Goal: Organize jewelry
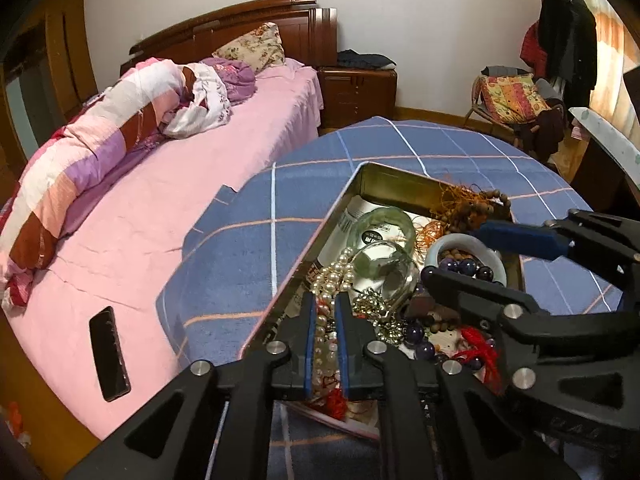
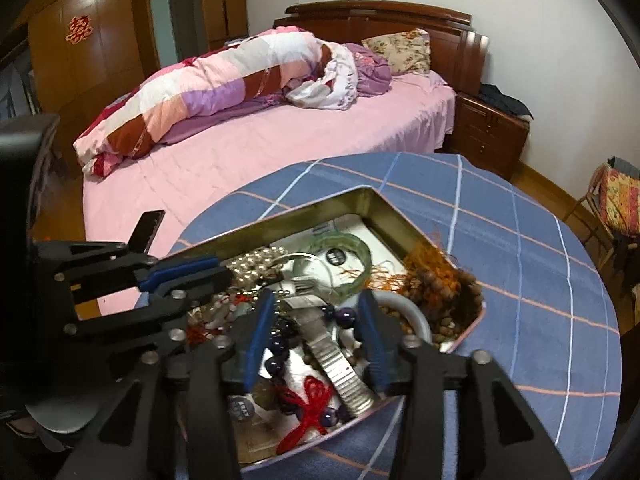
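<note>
A metal tin (image 1: 344,204) (image 2: 280,218) full of tangled jewelry sits on a blue checked tablecloth. My left gripper (image 1: 325,302) is nearly closed around a white pearl necklace (image 1: 332,276) at the tin's near left side. My right gripper (image 2: 318,300) is open and reaches into the tin over a silver watch band (image 2: 340,364) and purple beads (image 2: 278,346); in the left wrist view it (image 1: 456,254) straddles a white bangle (image 1: 442,246). A green bangle (image 2: 352,246), brown beads with orange cord (image 2: 432,276) and a red knot tassel (image 2: 308,408) also lie in the tin.
The round table's blue cloth (image 2: 532,264) extends right of the tin. A pink bed (image 1: 140,208) with a rolled quilt stands to the left, with a black phone (image 1: 109,354) on it. A nightstand (image 1: 358,88) and a chair with clothes (image 1: 516,100) stand behind.
</note>
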Demonstrator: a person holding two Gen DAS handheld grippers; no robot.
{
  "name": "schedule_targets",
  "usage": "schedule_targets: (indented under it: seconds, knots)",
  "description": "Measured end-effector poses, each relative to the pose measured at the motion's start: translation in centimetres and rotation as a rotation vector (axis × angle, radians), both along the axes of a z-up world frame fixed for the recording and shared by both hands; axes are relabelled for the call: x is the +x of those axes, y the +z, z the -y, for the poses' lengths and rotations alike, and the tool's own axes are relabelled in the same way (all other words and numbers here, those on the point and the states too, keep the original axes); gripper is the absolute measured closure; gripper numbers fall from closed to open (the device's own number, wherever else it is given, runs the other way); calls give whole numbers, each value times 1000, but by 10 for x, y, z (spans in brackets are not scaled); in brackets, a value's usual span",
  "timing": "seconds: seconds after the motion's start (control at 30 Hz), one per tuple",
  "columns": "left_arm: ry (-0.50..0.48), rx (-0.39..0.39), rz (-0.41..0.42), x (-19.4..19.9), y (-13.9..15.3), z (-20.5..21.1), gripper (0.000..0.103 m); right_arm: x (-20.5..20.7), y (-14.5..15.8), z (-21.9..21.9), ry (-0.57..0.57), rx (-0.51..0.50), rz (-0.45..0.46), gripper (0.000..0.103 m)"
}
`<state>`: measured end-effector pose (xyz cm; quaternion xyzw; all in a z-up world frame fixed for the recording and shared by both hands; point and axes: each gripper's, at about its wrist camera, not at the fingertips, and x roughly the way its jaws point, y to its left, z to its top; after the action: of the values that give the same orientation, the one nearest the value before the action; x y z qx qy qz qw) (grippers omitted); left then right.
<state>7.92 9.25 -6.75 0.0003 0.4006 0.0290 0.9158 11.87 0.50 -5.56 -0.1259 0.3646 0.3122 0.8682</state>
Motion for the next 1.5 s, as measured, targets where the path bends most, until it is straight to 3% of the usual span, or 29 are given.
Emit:
schedule_targets:
  seconds: [0.03, 0.1, 0.17, 0.33, 0.7, 1.5]
  knots:
    - [10, 1, 4, -2, 2, 0, 79, -1, 2, 4, -12, 8, 4, 38]
    - [27, -19, 26, -9, 8, -2, 54, -4, 6, 13, -33, 24, 11, 34]
    - [49, -13, 53, -16, 15, 0, 40, -9, 12, 22, -54, 38, 18, 31]
    - [70, -16, 108, -35, 35, 2, 39, -25, 24, 40, -82, 61, 54, 22]
    - [91, -13, 192, -58, 65, 0, 38, -47, 38, 54, -110, 91, 104, 18]
    - [89, -14, 190, -61, 65, 3, 37, -49, 40, 68, -132, 99, 116, 15]
